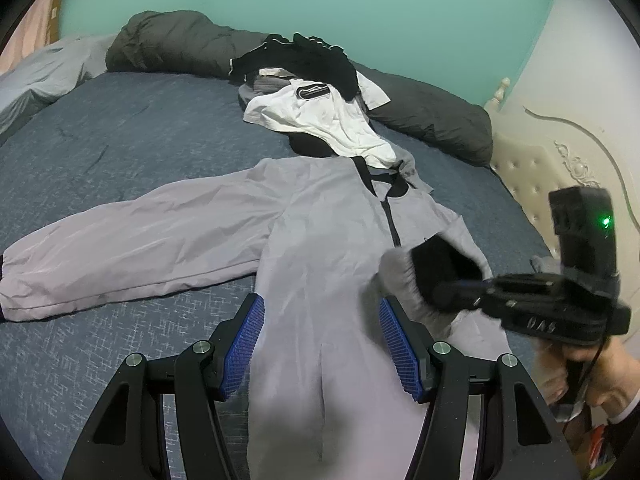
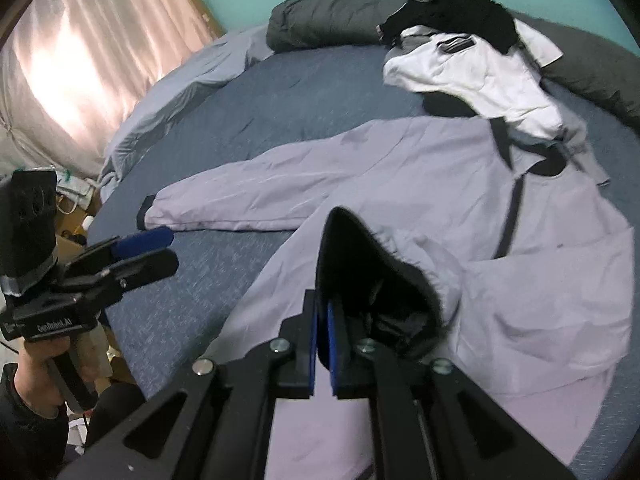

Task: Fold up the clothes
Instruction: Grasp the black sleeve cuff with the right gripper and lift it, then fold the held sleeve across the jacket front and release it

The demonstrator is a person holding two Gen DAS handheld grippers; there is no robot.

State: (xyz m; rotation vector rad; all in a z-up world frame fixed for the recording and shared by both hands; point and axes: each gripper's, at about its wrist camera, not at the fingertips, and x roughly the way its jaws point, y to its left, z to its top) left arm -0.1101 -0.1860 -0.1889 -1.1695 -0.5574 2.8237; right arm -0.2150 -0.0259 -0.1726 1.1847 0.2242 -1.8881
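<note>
On the dark blue bedspread (image 1: pixel 120 120), whose weave shows a fine pale fleck, a light grey jacket (image 1: pixel 312 216) is laid out front up. Its thin, smooth shell is lightly creased; a dark zip runs down from a black-lined collar. One sleeve (image 1: pixel 132 240) is stretched flat out to the left and ends in a dark elastic band, so that side is judged not yet folded.

The left gripper (image 1: pixel 320 344) hovers over the lower body of the jacket with its ribbed blue pads (image 1: pixel 244 348) wide apart and nothing between them.

Further right, the other sleeve is in hand: its black ribbed cuff (image 2: pixel 360 272) is pinched by the right gripper (image 2: pixel 322 344), whose jaws are closed together on the cuff's edge, the cuff mouth gaping open beside them. The sleeve is raised off the bed and bunched over the right side of the chest. The step is judged to be the folding-in of this sleeve across the front. The next move would call for the cuff to be carried inward and laid flat, and the slippery fabric smoothed so that no ridge is trapped beneath; the free left gripper could be used to pin the body in place.

Beyond the collar lies a loose heap of unfolded clothes: a soft white T-shirt (image 1: pixel 320 116) with a dark patch, touching the jacket's collar, and black garments (image 1: pixel 300 60) above it. Dark grey pillows (image 1: pixel 432 120) lie behind.
</note>
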